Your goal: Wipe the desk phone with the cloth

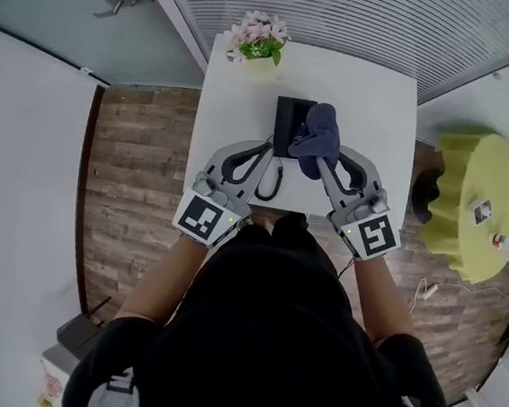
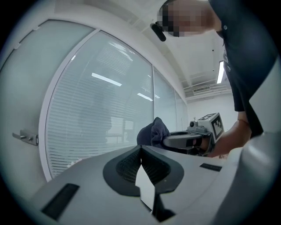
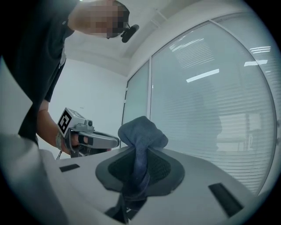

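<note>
On the white table (image 1: pixel 374 102) lies the black desk phone (image 1: pixel 290 121), with its coiled cord (image 1: pixel 271 184) trailing toward me. A dark blue cloth (image 1: pixel 318 138) is bunched over the phone's right edge, and my right gripper (image 1: pixel 321 164) is shut on it. In the right gripper view the cloth (image 3: pixel 141 132) stands up from between the pads. My left gripper (image 1: pixel 268 147) is shut at the phone's left side with nothing in it. Its own view shows the pads (image 2: pixel 151 167) meeting, with the cloth (image 2: pixel 153 131) beyond. Neither gripper view shows the phone.
A pot of pink flowers (image 1: pixel 259 41) stands at the table's far left corner. Behind the table is a glass wall with blinds (image 1: pixel 346 18). A yellow-green round stand (image 1: pixel 471 207) with small items is to the right. Wooden floor (image 1: pixel 141 168) lies around.
</note>
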